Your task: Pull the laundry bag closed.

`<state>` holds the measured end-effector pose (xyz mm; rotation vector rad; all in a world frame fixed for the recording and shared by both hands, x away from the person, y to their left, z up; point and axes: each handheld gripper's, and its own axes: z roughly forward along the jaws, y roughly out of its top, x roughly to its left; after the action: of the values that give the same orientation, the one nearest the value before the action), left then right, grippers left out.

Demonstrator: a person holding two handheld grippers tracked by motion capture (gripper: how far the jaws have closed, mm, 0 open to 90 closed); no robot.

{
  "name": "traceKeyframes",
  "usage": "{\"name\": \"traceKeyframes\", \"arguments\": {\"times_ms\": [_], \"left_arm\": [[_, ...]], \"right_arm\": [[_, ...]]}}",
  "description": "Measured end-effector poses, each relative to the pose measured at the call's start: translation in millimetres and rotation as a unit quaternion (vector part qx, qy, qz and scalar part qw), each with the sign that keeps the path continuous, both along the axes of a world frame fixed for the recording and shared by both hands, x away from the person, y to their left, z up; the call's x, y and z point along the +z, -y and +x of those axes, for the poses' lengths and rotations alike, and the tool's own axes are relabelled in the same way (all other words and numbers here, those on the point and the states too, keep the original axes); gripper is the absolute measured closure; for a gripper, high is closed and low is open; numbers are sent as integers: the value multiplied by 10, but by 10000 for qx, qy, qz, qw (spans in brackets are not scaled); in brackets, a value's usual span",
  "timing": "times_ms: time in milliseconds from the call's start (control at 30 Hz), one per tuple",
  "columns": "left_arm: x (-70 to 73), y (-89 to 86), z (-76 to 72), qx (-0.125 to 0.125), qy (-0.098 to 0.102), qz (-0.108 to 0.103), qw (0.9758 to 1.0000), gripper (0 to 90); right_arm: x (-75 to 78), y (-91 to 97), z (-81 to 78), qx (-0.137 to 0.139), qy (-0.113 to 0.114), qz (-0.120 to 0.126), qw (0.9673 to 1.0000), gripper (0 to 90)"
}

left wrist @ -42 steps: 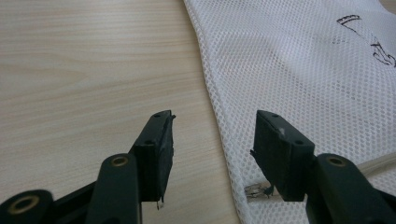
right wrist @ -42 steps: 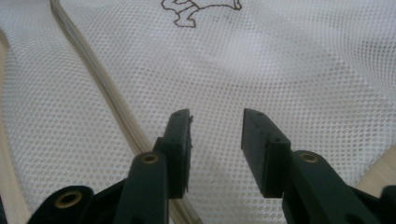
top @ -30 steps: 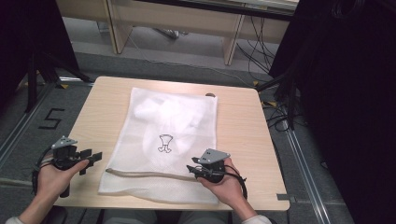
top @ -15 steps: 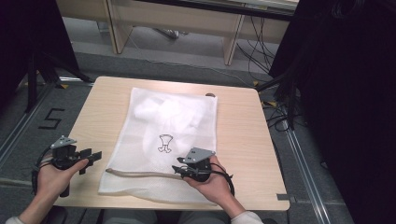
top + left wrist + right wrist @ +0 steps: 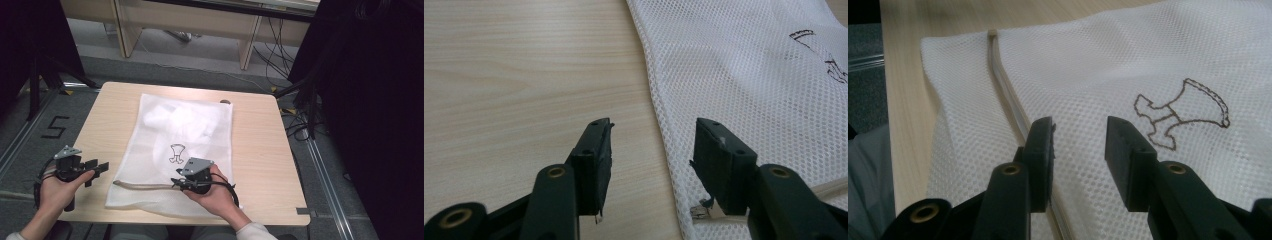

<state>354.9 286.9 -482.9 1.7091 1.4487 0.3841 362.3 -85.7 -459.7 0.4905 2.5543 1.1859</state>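
A white mesh bag (image 5: 185, 135) lies flat on the wooden table (image 5: 260, 150), with a small dark line drawing (image 5: 176, 153) printed on it. A beige zipper (image 5: 142, 186) runs along its near edge. My right gripper (image 5: 179, 184) hovers low over the bag's near part, open, one jaw just above the zipper (image 5: 1005, 82) and mesh (image 5: 1128, 60) between the jaws; the right gripper (image 5: 1078, 135) holds nothing. My left gripper (image 5: 96, 171) rests at the bag's near left corner, open and empty. In the left gripper view the left gripper (image 5: 651, 145) straddles the bag's edge (image 5: 664, 130).
Bare wood (image 5: 524, 65) lies left of the bag, and a wide strip (image 5: 255, 130) to its right. A small dark round spot (image 5: 225, 101) sits at the bag's far edge. Cables (image 5: 295, 120) and a floor mark "5" (image 5: 56, 127) surround the table.
My right gripper has slid left along the bag's near edge, closer to the zipper's middle. The left gripper and the bag have stayed put.
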Motion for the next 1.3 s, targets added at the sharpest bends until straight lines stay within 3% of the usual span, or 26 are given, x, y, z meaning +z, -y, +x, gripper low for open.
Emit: {"name": "traceKeyframes", "arguments": {"times_ms": [833, 900, 1300], "left_arm": [[6, -22, -5, 96, 58, 21, 9999, 483], [5, -20, -5, 97, 63, 22, 9999, 483], [8, -36, -10, 152, 37, 53, 9999, 490]], "right_arm": [[-45, -595, -4, 473, -121, -134, 9987, 652], [-57, -646, -15, 455, -210, -141, 9986, 654], [-75, -1067, 27, 780, -226, -148, 9966, 677]]}}
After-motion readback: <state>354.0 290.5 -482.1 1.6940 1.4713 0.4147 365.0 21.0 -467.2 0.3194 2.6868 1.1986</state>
